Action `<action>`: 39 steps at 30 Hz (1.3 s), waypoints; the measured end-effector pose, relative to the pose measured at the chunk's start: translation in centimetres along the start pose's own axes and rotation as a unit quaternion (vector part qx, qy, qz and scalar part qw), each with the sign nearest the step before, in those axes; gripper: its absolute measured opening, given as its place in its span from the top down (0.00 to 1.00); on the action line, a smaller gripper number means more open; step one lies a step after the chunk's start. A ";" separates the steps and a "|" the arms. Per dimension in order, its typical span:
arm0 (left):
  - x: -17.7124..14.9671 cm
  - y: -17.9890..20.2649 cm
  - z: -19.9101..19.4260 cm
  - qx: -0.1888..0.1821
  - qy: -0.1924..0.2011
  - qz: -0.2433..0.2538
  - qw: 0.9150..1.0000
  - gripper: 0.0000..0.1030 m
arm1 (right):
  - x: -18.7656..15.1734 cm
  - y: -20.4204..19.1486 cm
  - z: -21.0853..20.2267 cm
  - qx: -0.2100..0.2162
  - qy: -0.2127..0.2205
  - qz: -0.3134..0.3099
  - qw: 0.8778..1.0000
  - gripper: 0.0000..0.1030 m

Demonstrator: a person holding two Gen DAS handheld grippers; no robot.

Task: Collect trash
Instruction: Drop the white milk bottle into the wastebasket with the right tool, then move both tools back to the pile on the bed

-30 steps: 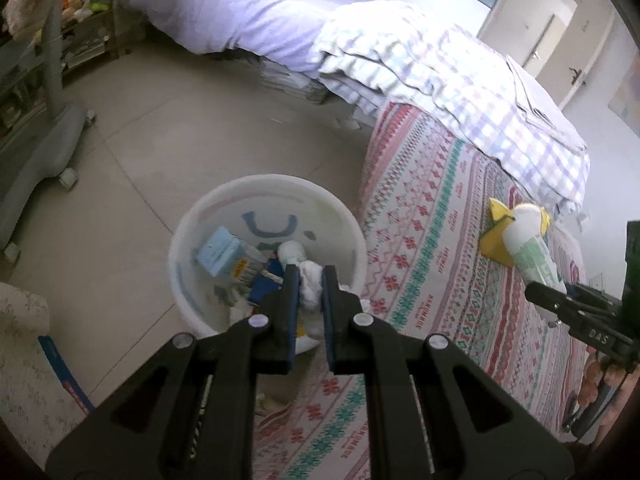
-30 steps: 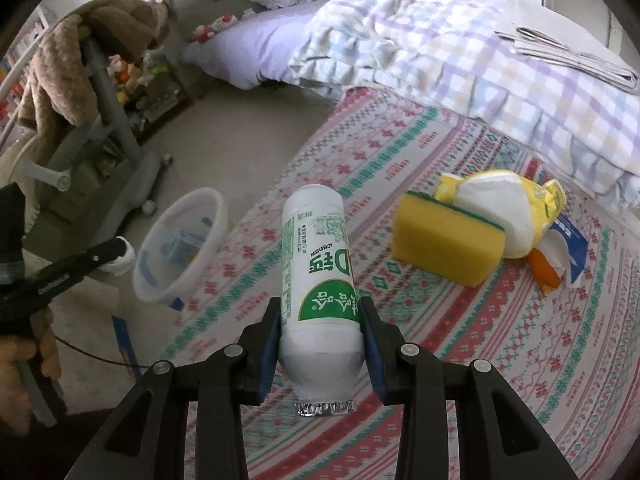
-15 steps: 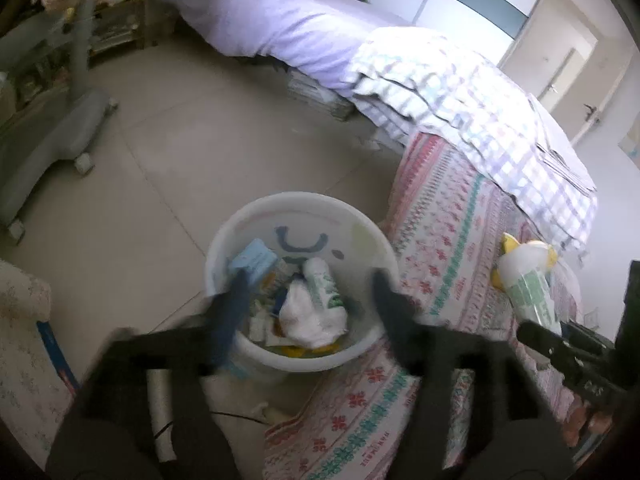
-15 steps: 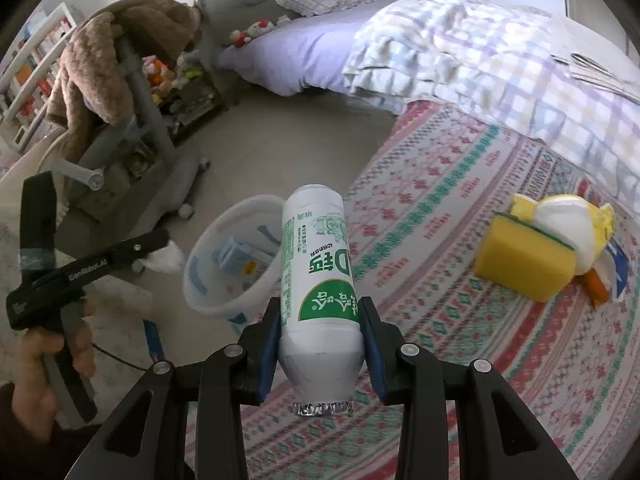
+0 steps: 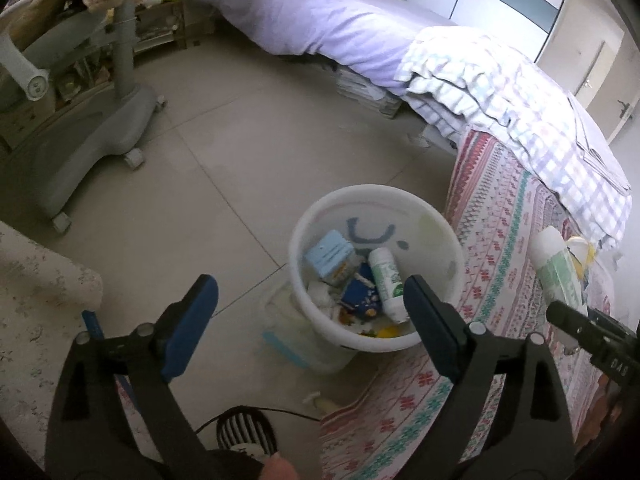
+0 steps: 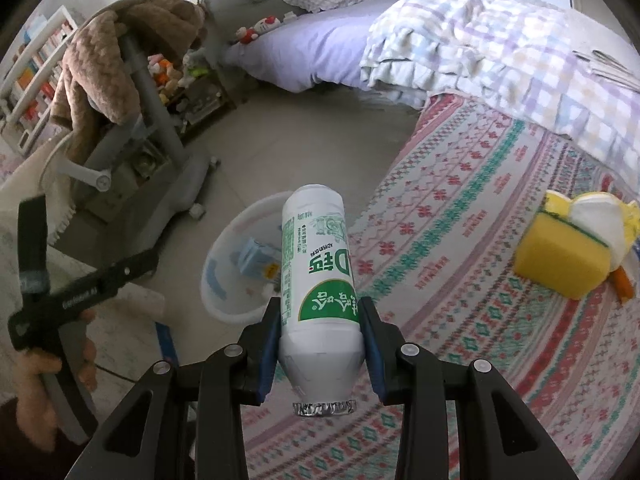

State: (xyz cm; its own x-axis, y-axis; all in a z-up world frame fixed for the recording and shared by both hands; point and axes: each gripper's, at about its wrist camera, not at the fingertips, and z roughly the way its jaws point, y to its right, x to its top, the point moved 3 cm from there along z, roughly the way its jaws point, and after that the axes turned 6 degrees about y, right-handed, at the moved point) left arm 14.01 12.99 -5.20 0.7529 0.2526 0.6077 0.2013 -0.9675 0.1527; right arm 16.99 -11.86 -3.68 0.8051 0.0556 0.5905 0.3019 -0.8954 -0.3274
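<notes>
Since the earlier frame, the left gripper [image 5: 310, 312] has just been opening and now stands wide, empty; its tissue lies in the bin [image 5: 436, 220]. Clamped in the right gripper [image 6: 318, 344], the bottle [image 6: 316, 264] hangs near the bin. It should be centred over the rim before release.

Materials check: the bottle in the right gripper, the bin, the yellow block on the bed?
Bottle: likely smooth white plastic, printed green label, crinkled foil seal at the mouth. Bin: translucent white plastic, glossy; its contents show through the wall. Yellow block: looks like foam sponge, matte, with a green scrub layer.
</notes>
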 end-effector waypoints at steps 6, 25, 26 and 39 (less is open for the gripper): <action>-0.3 -1.2 -0.3 0.023 0.000 0.011 1.000 0.09 | 0.8 -1.5 1.8 0.007 -0.004 0.000 1.000 0.63; -0.5 -4.1 -0.7 0.030 -0.002 -0.009 0.999 0.09 | 4.0 -4.6 6.0 0.037 0.015 0.039 0.998 0.20; -0.5 -4.0 -0.7 0.031 -0.002 -0.008 0.999 0.09 | 4.1 -4.4 5.7 0.036 0.021 0.041 0.998 0.20; -0.5 0.8 -0.7 0.009 -0.003 0.027 1.000 0.06 | 2.5 1.3 -1.1 -0.061 0.029 0.015 0.998 0.20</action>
State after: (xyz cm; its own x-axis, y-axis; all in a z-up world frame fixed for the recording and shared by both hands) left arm 13.35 12.07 -4.89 0.7665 0.2011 0.6100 0.1724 -0.9793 0.1061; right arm 18.82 -13.40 -1.86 0.7804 0.0057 0.6253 0.2117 -0.9433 -0.2557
